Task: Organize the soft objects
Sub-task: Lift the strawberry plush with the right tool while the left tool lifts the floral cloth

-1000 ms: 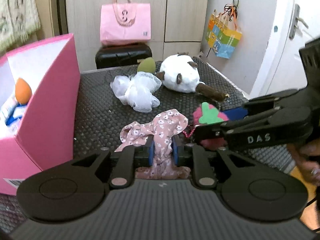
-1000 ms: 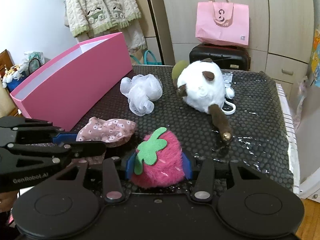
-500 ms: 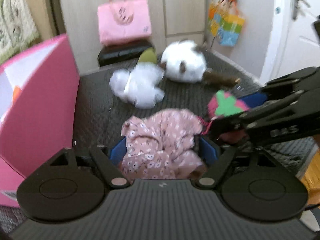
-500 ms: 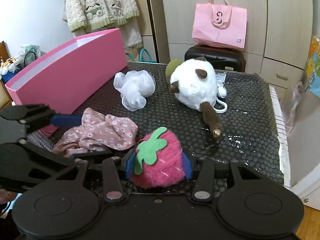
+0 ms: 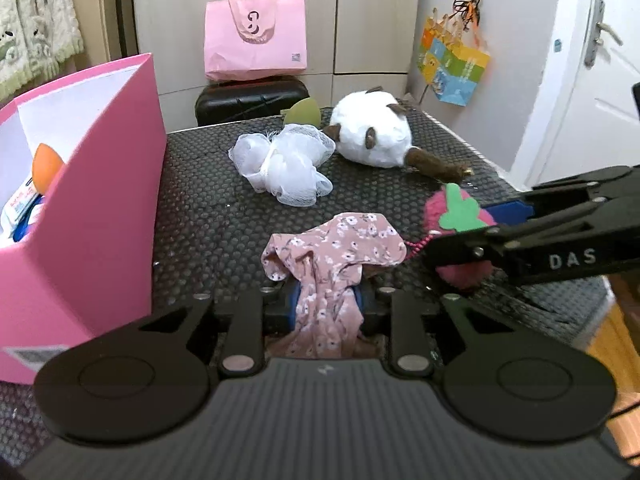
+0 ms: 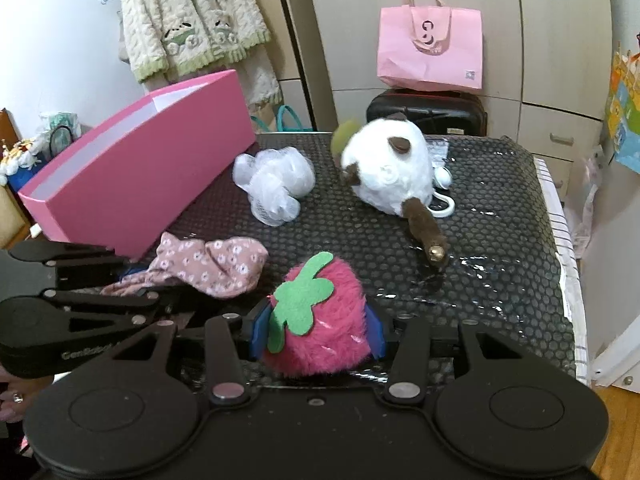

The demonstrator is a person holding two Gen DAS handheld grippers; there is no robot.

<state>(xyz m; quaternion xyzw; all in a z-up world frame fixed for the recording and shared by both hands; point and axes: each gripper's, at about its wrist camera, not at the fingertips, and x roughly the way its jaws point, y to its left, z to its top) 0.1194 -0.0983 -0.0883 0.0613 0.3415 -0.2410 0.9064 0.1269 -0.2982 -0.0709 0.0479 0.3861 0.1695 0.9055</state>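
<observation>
My left gripper (image 5: 326, 300) is shut on a pink floral cloth (image 5: 336, 248), which drapes forward over the black mat; the cloth also shows in the right wrist view (image 6: 216, 264). My right gripper (image 6: 316, 328) is shut on a fuzzy pink strawberry plush (image 6: 320, 324) with a green felt leaf, just above the mat; the plush also shows in the left wrist view (image 5: 460, 216). A white mesh sponge (image 5: 284, 164) and a white plush animal (image 5: 372, 136) with a brown tail lie farther back. An open pink box (image 5: 92, 184) stands at the left.
The pink box holds an orange sponge (image 5: 46, 164) and small packets. A green egg-shaped sponge (image 5: 304, 112) sits behind the mesh sponge. A black case (image 5: 252, 100) with a pink tote bag (image 5: 256, 36) stands behind the table. A door (image 5: 592, 80) is at right.
The left gripper opened around the floral cloth half a second ago and has shut on it again. The right gripper has kept hold of the strawberry plush and shifted little.
</observation>
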